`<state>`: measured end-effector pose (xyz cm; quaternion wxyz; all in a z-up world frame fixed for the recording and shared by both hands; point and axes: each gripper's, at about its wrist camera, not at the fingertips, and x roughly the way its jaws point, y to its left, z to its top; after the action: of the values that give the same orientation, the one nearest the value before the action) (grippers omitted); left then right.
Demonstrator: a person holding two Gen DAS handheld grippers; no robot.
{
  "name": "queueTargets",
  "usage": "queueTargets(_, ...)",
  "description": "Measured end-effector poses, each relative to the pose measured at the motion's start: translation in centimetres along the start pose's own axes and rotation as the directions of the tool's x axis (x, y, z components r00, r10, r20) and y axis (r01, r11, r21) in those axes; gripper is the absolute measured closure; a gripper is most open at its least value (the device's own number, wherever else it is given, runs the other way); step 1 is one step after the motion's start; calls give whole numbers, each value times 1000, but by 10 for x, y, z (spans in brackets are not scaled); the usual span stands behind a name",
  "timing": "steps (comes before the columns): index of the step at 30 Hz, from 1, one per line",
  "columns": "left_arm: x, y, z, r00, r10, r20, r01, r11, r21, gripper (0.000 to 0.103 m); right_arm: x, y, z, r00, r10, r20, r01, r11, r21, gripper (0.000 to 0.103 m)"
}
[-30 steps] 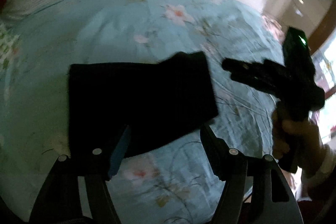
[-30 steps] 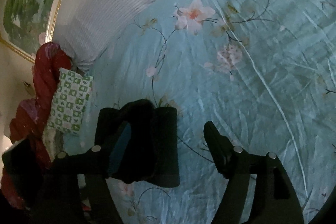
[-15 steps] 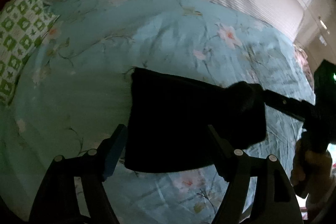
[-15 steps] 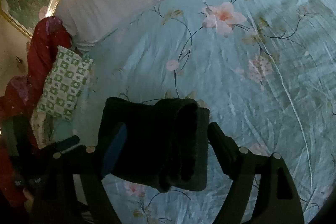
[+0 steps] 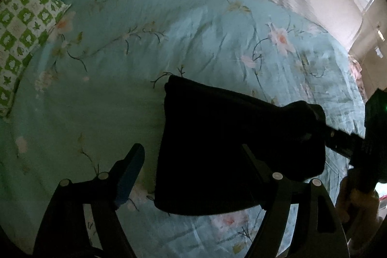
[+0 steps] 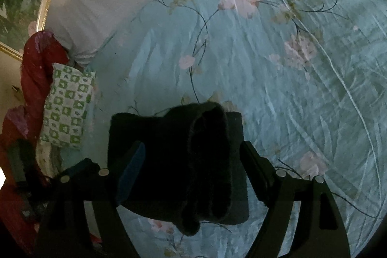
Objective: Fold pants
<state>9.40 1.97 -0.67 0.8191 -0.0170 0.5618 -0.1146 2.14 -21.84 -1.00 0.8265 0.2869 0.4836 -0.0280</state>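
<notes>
The black pants [image 5: 217, 149] lie on the bed, on the pale blue flowered bedspread [image 5: 169, 40], already reduced to a compact, thick rectangle. From the right wrist view the pants [image 6: 183, 161] show several stacked layers along one rolled or doubled edge, so the folding looks to me nearly or fully done.

The left hand-held gripper [image 5: 193, 166] hangs over the near edge of the bundle with its jaws opening; one finger stands over bare bedspread beside the cloth, the other over the cloth, and nothing is pinched. The right hand-held gripper [image 6: 193, 166] straddles the layered end with its fingers spread wide; the cloth sits between them, but I see no pad pressing on it.

What is left, as I judge it, is little: perhaps a tidy of that bulging end, which rises higher than the flat part. A green checked pillow [image 5: 21, 23] lies well apart at the bed's edge.
</notes>
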Motion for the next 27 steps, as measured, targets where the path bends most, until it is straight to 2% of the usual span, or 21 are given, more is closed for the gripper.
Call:
queueTargets(8, 21, 6, 9, 999, -5, -39, 5, 1000, -7, 24, 7, -14, -10, 999, -28, -25, 28, 999, -28, 22)
queueTargets(11, 29, 8, 12, 998, -6, -55, 5, 1000, -14, 24, 7, -23, -14, 998, -66, -22, 65, 997, -37, 22)
queueTargets(15, 37, 13, 14, 997, -11, -72, 10, 1000, -26, 24, 13, -38, -16, 998, -36, -44, 37, 999, 22, 22)
queueTargets(20, 47, 21, 16, 995, -33, -96, 28, 998, -47, 24, 18, -33, -16, 998, -47, -40, 47, 999, -10, 22)
queueTargets(27, 62, 27, 17, 995, -19, -97, 16, 999, -33, 22, 23, -36, -16, 999, -29, -37, 28, 999, -32, 23)
